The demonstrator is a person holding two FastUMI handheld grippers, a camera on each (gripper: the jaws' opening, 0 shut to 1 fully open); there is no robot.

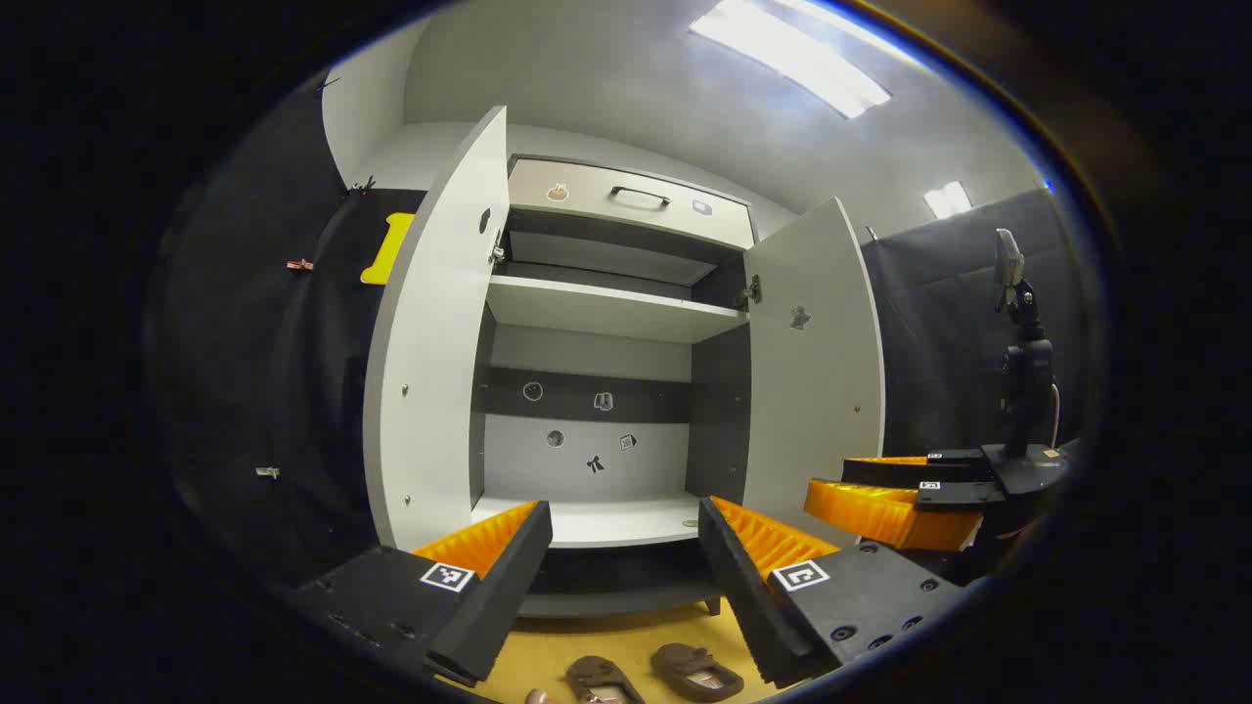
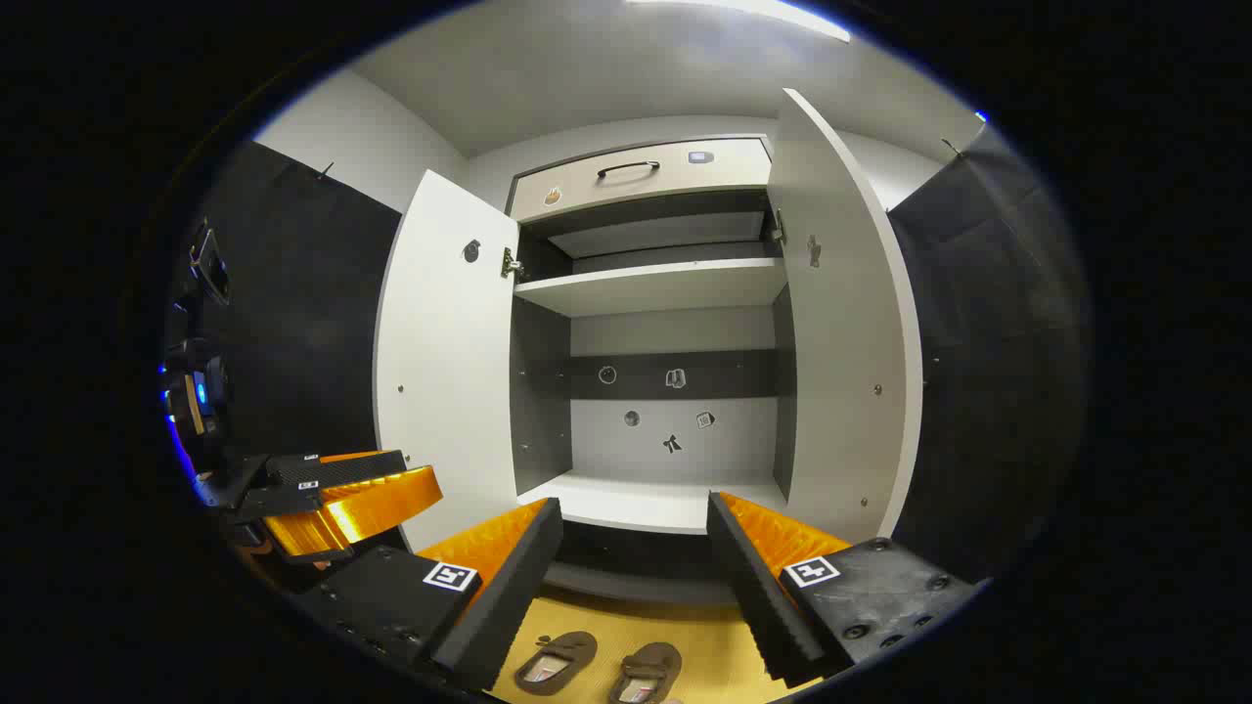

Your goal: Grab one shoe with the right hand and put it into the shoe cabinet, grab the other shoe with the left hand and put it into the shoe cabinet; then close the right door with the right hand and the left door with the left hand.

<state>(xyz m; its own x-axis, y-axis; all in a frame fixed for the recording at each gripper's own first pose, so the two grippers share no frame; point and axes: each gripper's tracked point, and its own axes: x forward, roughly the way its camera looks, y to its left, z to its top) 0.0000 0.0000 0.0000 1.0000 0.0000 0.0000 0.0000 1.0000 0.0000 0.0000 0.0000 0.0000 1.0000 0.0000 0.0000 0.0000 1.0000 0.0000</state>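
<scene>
In the left gripper view, the left gripper (image 1: 626, 562) hangs with jaws spread wide on nothing; two brown shoes (image 1: 650, 677) lie on the floor just below and between its fingers, toes roughly toward the shoe cabinet (image 1: 606, 391), whose left door (image 1: 435, 342) and right door (image 1: 812, 362) stand open; the right gripper (image 1: 895, 504) shows off to one side, also parted. In the right gripper view, the same pair sits below that gripper's wide, empty jaws, so I'd judge either hand must drop downward first.
</scene>
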